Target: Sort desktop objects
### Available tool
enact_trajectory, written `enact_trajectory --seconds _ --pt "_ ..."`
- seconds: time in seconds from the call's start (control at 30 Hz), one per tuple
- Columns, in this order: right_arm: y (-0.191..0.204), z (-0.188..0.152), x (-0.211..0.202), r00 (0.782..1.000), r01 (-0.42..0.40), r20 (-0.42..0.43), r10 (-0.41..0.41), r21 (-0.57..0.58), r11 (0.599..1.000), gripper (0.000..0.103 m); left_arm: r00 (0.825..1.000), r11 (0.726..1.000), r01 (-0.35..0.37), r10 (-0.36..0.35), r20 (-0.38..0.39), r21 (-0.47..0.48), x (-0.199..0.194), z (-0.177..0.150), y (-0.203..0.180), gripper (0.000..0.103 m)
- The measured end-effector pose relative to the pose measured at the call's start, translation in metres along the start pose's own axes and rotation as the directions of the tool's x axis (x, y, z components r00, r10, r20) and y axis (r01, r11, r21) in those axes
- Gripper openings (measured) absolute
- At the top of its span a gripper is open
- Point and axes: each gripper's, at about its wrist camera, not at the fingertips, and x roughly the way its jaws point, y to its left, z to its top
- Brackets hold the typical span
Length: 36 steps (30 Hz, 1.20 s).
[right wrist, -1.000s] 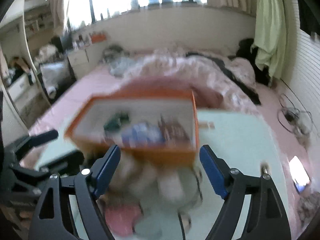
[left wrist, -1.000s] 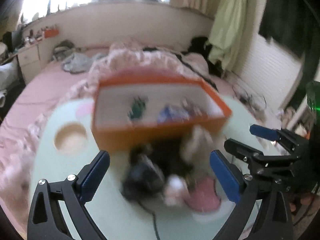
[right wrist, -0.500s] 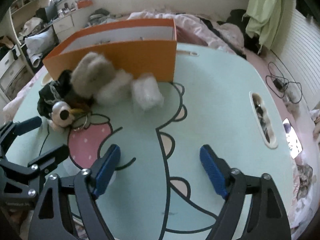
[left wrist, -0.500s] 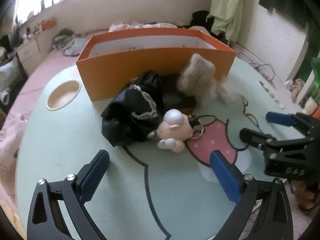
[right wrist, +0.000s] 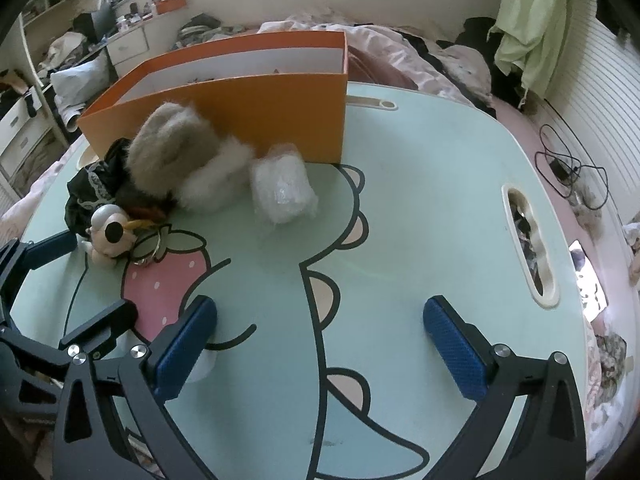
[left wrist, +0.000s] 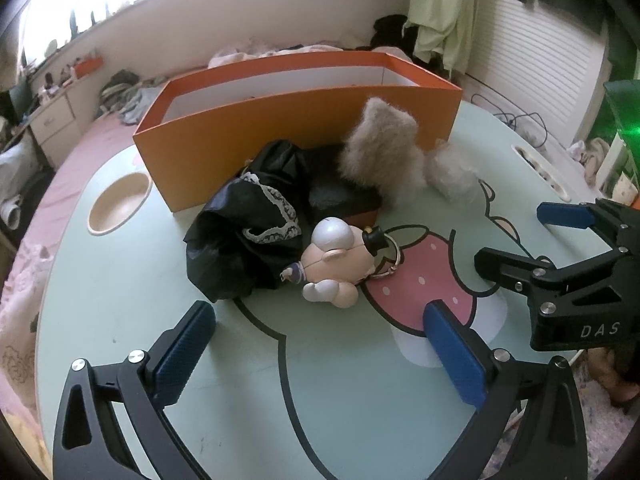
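Observation:
An orange box [left wrist: 296,128] stands open-topped at the back of the mint-green table [left wrist: 120,300]. Against its front wall lie a black lace-trimmed pouch [left wrist: 248,240], a grey-brown fluffy plush [left wrist: 380,152] and a white wrapped bundle [right wrist: 282,188]. A small doll keychain [left wrist: 332,264] with a metal ring lies just ahead of my left gripper [left wrist: 318,314], which is open and empty. My right gripper [right wrist: 320,308] hovers over the dinosaur print, its jaws opening with nothing between them. It also shows at the right of the left wrist view.
A round cup recess [left wrist: 118,202] sits at the table's left, and a long slot [right wrist: 528,248] holding small items runs near its right edge. Beyond the table are a pink bed, drawers and cables on the floor.
Both grippers have sunk toward the table and tilted, so the box's inside is now hidden behind its front wall. The right jaws stand wider than before.

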Motion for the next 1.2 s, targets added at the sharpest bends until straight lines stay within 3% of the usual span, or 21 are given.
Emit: enact_trajectory --seconds 0.33,0.47,0.63,0.77,0.97,1.0,1.07,1.2 --pt "0.0 0.0 0.002 1.0 -0.014 0.011 0.015 -0.02 1.0 0.103 1.0 1.0 0.021 -0.021 -0.011 0.007 0.0 0.005 0.004 0.103" --pt "0.0 -0.002 0.002 1.0 -0.017 0.017 0.017 -0.019 1.0 0.103 0.989 0.986 0.146 -0.145 0.018 -0.084 -0.009 0.008 0.026 0.102" --pt "-0.001 -0.001 0.002 1.0 -0.017 0.019 0.018 -0.018 1.0 0.103 0.988 0.978 0.137 -0.123 0.094 -0.156 -0.022 0.017 0.056 0.086" --pt "-0.001 -0.001 0.002 1.0 -0.018 0.019 0.018 -0.019 1.0 0.103 0.987 0.971 0.144 -0.127 0.1 -0.188 -0.02 0.024 0.067 0.072" --pt "-0.001 -0.002 0.002 1.0 -0.018 0.02 0.018 -0.019 1.0 0.103 0.995 0.981 0.081 -0.069 0.072 -0.176 0.004 0.045 0.065 0.071" --pt "-0.001 -0.002 0.002 1.0 -0.018 0.02 0.018 -0.019 1.0 0.103 0.997 0.981 0.071 -0.063 0.054 -0.18 0.009 0.047 0.065 0.067" --pt "0.0 -0.002 0.002 1.0 -0.018 0.021 0.018 -0.019 1.0 0.103 0.996 0.976 0.087 -0.082 0.032 -0.199 0.014 0.047 0.068 0.047" --pt "-0.001 -0.001 0.0 1.0 -0.018 0.025 0.019 -0.016 1.0 0.103 0.995 0.978 0.092 -0.085 0.048 -0.186 0.007 0.041 0.075 0.035"
